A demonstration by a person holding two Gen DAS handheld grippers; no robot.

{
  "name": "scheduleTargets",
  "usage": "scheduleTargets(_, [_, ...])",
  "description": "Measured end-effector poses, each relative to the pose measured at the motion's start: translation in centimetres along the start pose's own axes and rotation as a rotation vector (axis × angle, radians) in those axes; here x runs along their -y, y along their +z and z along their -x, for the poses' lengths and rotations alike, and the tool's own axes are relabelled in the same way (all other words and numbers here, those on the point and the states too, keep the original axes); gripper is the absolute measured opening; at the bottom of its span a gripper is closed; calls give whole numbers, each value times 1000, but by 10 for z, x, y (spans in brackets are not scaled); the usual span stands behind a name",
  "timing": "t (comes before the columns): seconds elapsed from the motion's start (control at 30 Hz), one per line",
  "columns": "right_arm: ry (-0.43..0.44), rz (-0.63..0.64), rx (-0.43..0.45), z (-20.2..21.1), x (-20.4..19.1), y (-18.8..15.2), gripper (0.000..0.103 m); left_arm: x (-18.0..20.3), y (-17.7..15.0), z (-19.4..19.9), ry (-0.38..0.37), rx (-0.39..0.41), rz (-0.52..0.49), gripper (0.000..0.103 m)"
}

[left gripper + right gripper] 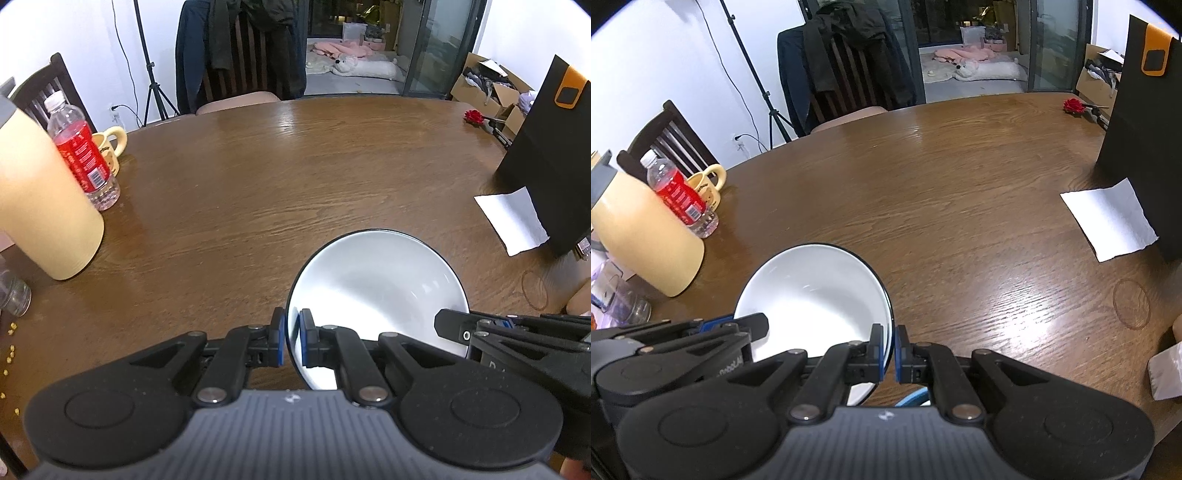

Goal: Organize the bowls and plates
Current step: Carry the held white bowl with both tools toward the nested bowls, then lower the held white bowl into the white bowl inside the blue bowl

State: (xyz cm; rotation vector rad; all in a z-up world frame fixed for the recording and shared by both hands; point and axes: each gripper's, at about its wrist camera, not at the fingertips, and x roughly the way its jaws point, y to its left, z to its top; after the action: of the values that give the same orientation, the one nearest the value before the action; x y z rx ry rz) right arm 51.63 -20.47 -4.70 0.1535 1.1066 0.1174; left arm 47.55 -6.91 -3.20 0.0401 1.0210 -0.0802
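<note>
At lower centre of both views, the white bowl [380, 280] is clamped by its rim on opposite sides by the left hand-held gripper [291, 338] and the right hand-held gripper [889, 350]; it should be kept level over the tabletop [258, 184].

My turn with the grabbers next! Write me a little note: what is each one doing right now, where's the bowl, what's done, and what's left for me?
Left gripper: shut on the left rim of the white bowl.
Right gripper: shut on the bowl's right rim.
Bowl: white with a dark edge, empty, held between both grippers over the near side of the wooden table. Whether it is lifted or resting I cannot tell.
Done: the bowl is gripped on both sides.
Left: carry it to its spot and set it down gently. No plates or other bowls show in either view, so look around first.
Mind the yellow jug, bottle and mug on the left.
</note>
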Motion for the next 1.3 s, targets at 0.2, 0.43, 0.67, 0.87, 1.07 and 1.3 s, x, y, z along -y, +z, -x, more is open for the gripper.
scheduleTargets(0.2, [1,1,0,7,-6,-11,5,-5,-12,11,1,5,3,8])
scheduleTargets(0.43, [-2,7,-2,17,-11,-26,5,-8,-25,21,-3,0,7,8])
scheduleTargets(0.67, [-5,8,-3,27,-10,-41,5,-7,-33,26,-4,-1,6,8])
scheduleTargets(0.87, [-5,1,-5,36,-6,-54,5,-1,-50,36,-4,1,1,8])
scheduleTargets(1.07, [-10,-12,-7,43,0,-66,5,6,-63,43,-7,-6,-8,8])
scheduleTargets(1.3, [-24,-41,-9,48,15,-78,6,19,-68,45,-24,-10,-31,8])
